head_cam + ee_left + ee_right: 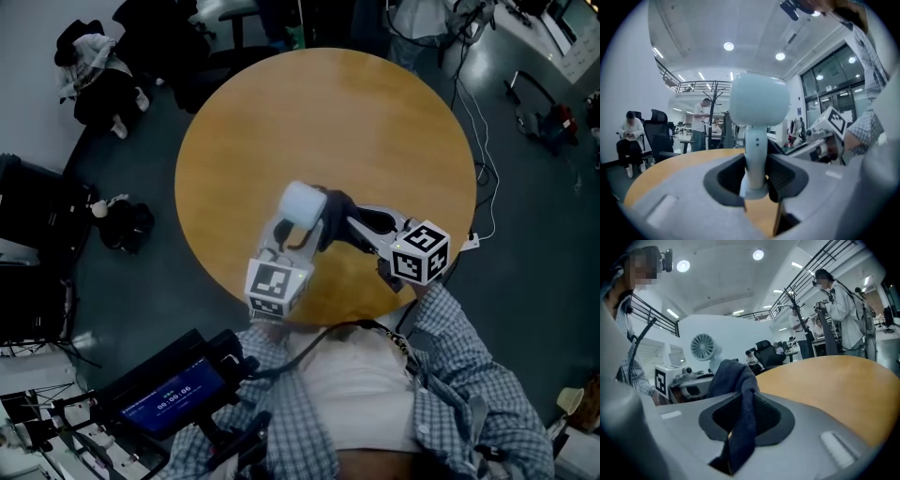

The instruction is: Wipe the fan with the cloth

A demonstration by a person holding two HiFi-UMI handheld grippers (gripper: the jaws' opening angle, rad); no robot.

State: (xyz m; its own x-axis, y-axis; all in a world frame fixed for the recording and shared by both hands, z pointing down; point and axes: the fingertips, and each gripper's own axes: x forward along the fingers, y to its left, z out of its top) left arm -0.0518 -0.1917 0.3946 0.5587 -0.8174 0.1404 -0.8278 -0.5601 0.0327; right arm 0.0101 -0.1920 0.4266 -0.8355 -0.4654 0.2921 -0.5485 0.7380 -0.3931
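A small white fan [302, 204] is held upright over the near part of the round wooden table [281, 103]. My left gripper [296, 234] is shut on its stem. In the left gripper view the stem [754, 154] stands between the jaws, with the rounded back of the fan head [759, 101] above. My right gripper [349, 225] is shut on a dark blue cloth [336, 208] just right of the fan. In the right gripper view the cloth [738, 380] bunches over and between the jaws, and the fan's grille [703, 347] faces it at the left.
Dark bags and clothes [98, 80] lie on the floor to the left, and white cables [483, 141] run along the right. A device with a lit screen [173, 389] sits at the lower left. People [839, 310] stand and sit in the background office.
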